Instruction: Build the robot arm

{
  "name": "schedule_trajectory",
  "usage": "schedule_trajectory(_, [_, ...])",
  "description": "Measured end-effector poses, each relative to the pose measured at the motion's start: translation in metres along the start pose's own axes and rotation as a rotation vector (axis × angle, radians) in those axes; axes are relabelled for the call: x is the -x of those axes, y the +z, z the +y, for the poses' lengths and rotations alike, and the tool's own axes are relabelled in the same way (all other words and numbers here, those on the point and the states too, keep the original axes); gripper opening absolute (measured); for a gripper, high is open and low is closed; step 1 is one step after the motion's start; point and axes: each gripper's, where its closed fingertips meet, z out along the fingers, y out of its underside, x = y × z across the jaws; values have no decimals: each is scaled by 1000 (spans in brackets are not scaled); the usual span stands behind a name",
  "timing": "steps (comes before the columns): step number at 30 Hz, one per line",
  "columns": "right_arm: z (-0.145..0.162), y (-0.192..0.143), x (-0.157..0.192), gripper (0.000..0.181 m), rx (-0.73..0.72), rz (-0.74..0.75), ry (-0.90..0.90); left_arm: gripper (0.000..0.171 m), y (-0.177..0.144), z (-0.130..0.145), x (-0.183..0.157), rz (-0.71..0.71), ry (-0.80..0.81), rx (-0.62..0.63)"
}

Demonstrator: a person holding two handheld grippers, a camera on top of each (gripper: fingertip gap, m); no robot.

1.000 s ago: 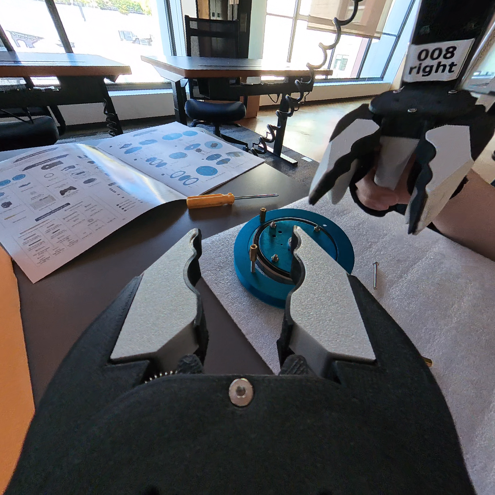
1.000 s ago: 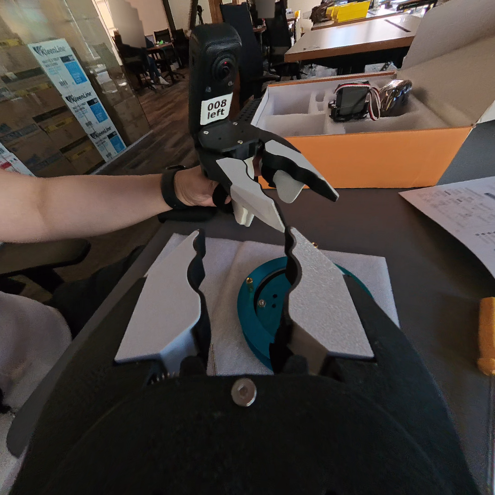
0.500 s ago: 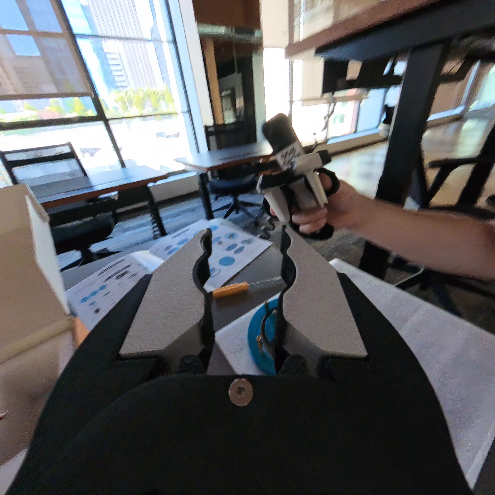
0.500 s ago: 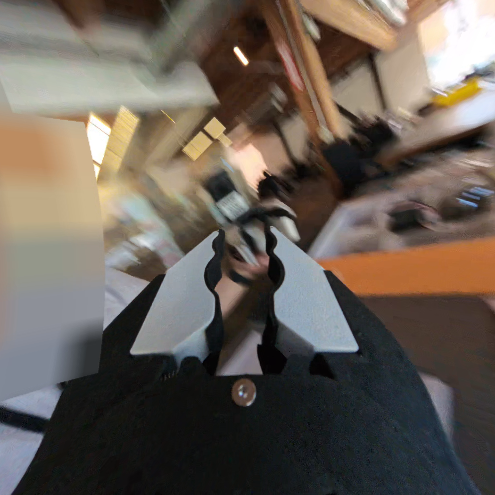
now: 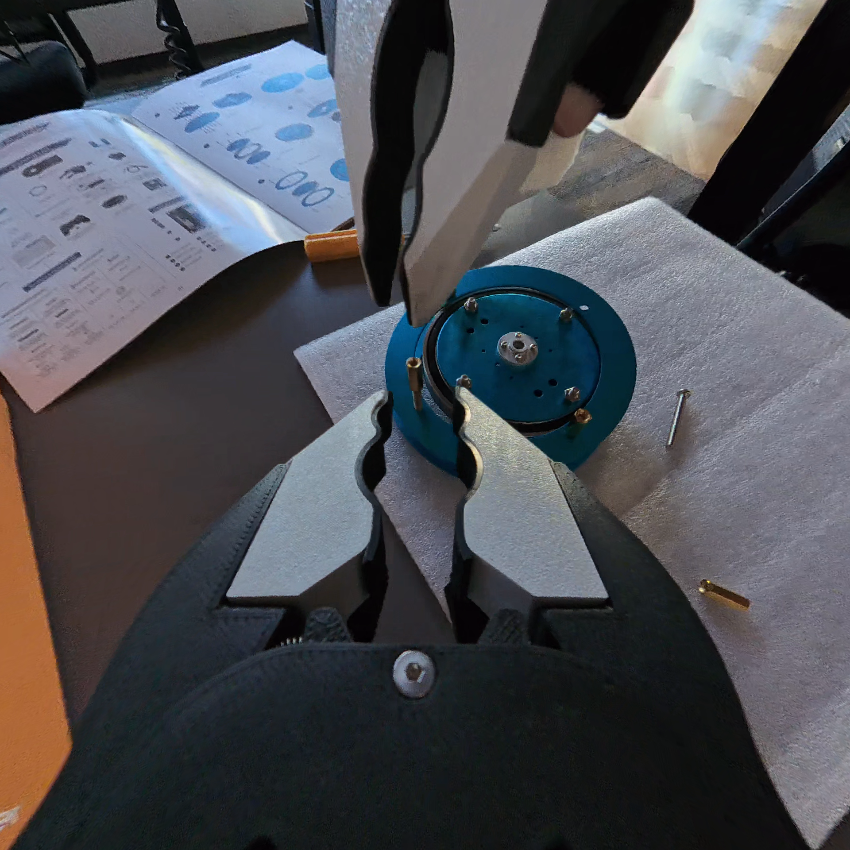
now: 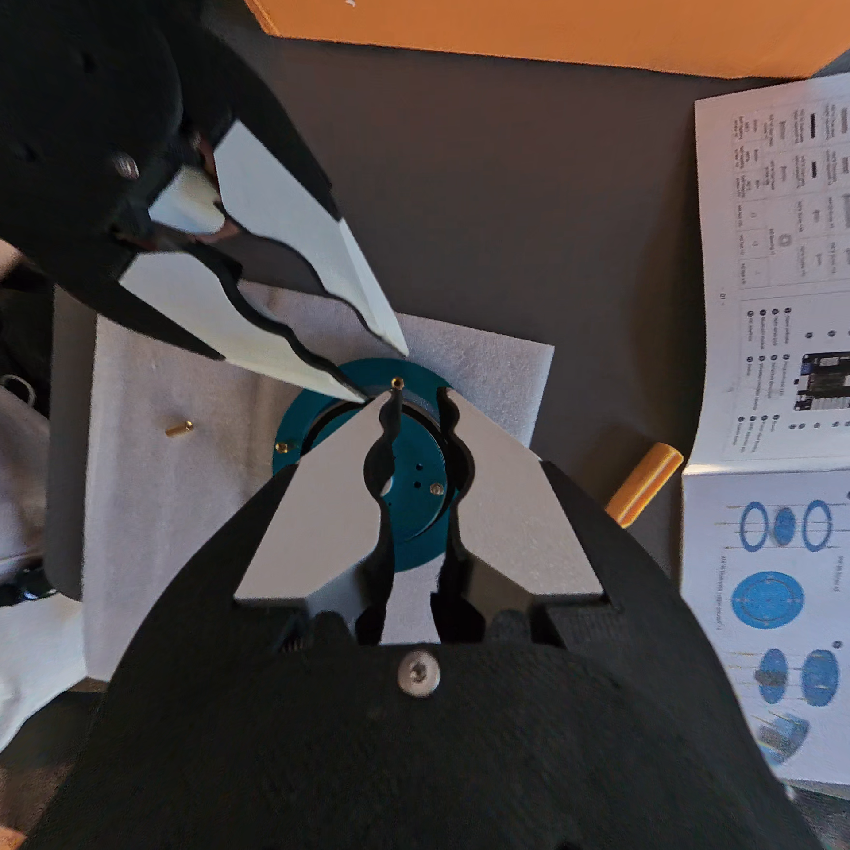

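Observation:
A blue round disc (image 5: 611, 368) with an inner plate lies on a white foam sheet (image 5: 690, 299). Brass standoffs stand on its rim; one (image 5: 414, 381) is just beyond my left gripper (image 5: 423, 395), which is open and empty at the disc's near edge. My right gripper (image 5: 398, 308) comes down from above onto the far rim. In the right wrist view my right gripper (image 6: 416, 394) is open and empty over the disc (image 6: 313, 414), its left fingertip next to a standoff (image 6: 397, 382). The left gripper (image 6: 384, 375) points in from the upper left.
A loose screw (image 5: 675, 416) and a loose brass standoff (image 5: 724, 600) lie on the foam to the right of the disc. An orange screwdriver handle (image 5: 331, 246) and an open booklet (image 5: 138, 207) lie on the dark table. An orange box (image 6: 552, 32) stands beyond. My two grippers' fingertips are within a few centimetres of each other. The left tips stand about 4 cm off the disc (image 6: 313, 414).
Both grippers swung up away from the table half a second ago and have come back down close to the disc. Both sets of jaws stand narrower than a second ago.

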Motion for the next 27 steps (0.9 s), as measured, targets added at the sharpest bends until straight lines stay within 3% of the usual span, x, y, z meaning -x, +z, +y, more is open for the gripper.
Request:
schedule_trajectory(4, [-9,5,7,14,3,-35,69,18,5,3,7,-68,26,13])
schedule_trajectory(10, [1,16,7,14,94,-2,69,6,9,6,5,-78,58,31])
schedule_trajectory(14, [5,18,10,5,130,-2,69,5,13,12,2,-77,84,77])
schedule_trajectory(27, [5,21,10,5,121,6,164,3,19,12,6,-167,166,98])
